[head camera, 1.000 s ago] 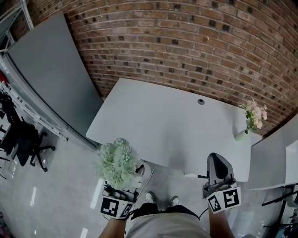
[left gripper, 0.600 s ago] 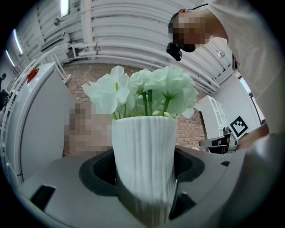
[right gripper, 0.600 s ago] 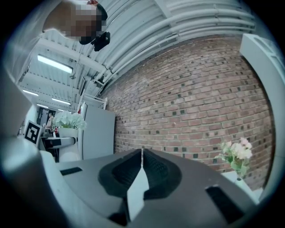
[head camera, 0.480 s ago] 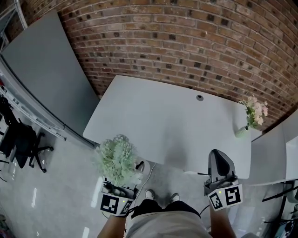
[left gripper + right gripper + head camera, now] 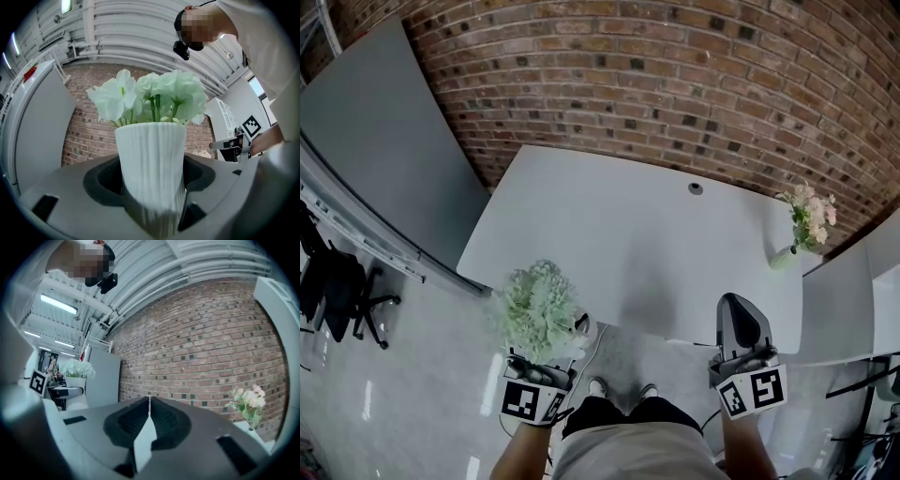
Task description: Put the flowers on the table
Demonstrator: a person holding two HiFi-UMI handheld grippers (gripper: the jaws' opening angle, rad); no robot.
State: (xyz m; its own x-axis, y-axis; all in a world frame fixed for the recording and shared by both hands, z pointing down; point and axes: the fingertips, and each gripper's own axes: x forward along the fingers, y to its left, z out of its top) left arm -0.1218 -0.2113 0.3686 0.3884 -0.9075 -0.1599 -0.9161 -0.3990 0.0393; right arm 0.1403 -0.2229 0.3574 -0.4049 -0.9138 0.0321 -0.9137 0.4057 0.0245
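The left claw [image 5: 152, 197] is clamped on the lower body of a white ribbed ceramic vase [image 5: 151, 154]. Its jaws stand wide to take the vase's girth, one pad on each side. The vase sits upright in the grip, so the pale green-white flowers [image 5: 539, 309] rise clear above the jaws.

In the head view the bunch is off the white rectangular counter [image 5: 619, 234]. It hangs over the pale glossy floor [image 5: 412, 375], just outside the counter's near left corner. The task's item is therefore carried in the air and not yet set down.

The right claw [image 5: 741, 345] is closed, jaws together with nothing between them. It hangs at the counter's near edge, well apart from the vase, and takes no part in the carry.

A small second vase of pink flowers [image 5: 809, 225] occupies the far right corner, by the red brick wall [image 5: 675, 75]. The bare middle of the counter therefore looks like the sensible target. The top-heavy bunch will probably need to stay upright until the base lands flat.
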